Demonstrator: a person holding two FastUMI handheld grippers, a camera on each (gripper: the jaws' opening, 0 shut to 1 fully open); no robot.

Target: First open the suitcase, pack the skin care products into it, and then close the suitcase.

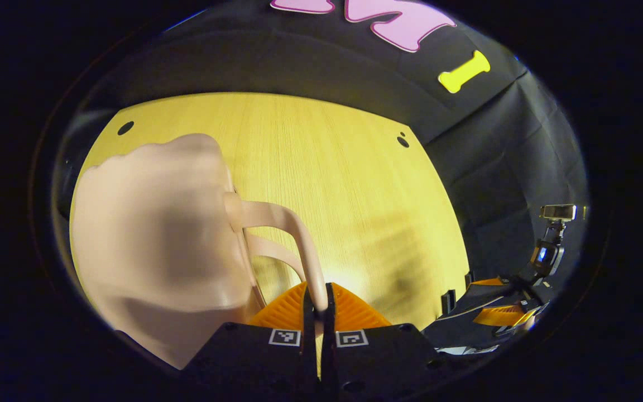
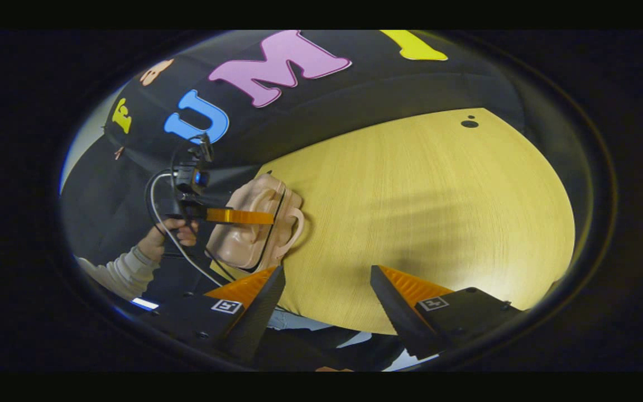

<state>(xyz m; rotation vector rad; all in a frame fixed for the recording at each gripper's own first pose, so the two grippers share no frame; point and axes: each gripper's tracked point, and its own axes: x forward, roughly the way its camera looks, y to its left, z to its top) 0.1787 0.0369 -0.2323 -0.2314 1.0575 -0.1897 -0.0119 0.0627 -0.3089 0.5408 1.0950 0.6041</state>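
A small pale pink suitcase (image 1: 154, 240) stands on the wooden table (image 1: 355, 184) at the left of the left gripper view, its two shells together. Its curved pink handle (image 1: 293, 234) runs down between my left gripper's (image 1: 319, 296) orange fingers, which are shut on it. In the right gripper view the suitcase (image 2: 243, 240) sits at the table's left edge with the left gripper (image 2: 243, 216) reaching onto it from the left, held by a hand (image 2: 171, 231). My right gripper (image 2: 327, 290) is open over the table's near edge with nothing between its fingers, well right of the suitcase.
The light wooden table top (image 2: 422, 212) stretches bare to the right of the suitcase, with small dark holes near its far corners. The right gripper (image 1: 503, 312) hangs off the table's right edge in the left gripper view. Black cloth walls surround the table.
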